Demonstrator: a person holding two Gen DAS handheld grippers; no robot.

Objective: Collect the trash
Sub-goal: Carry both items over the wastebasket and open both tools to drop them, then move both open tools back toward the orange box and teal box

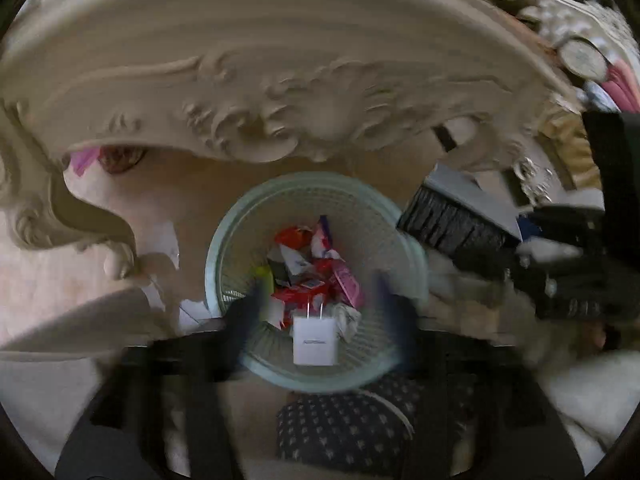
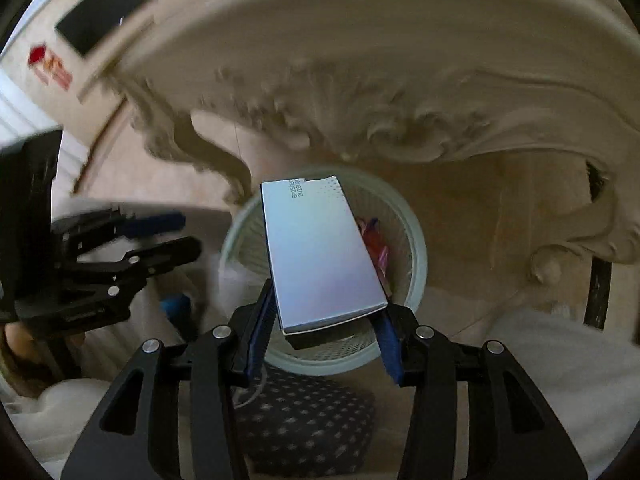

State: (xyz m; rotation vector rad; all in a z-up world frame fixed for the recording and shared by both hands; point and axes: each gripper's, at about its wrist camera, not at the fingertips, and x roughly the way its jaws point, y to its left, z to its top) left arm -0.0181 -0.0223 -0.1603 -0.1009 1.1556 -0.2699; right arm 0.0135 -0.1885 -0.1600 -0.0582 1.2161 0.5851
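Observation:
A pale green mesh wastebasket (image 1: 228, 240) stands on the floor under a carved table, with several crumpled red, pink and white wrappers (image 1: 308, 268) in it. My left gripper (image 1: 318, 312) is open right above it, its fingers blurred. A white charger plug (image 1: 314, 340) shows between them, touching neither; whether it is falling or lying still, I cannot tell. In the right wrist view, my right gripper (image 2: 324, 336) is shut on the near end of a long silvery box (image 2: 320, 248) tilted over the wastebasket (image 2: 416, 248). The left gripper (image 2: 168, 236) appears open at the left.
The cream carved table apron (image 1: 256, 120) and its curled leg (image 2: 208, 160) overhang the basket's far side. A dark patterned slipper (image 2: 304, 428) lies just before the basket. A white fluffy rug (image 2: 560, 360) lies to the right, and a cardboard box (image 2: 60, 68) stands at the far left.

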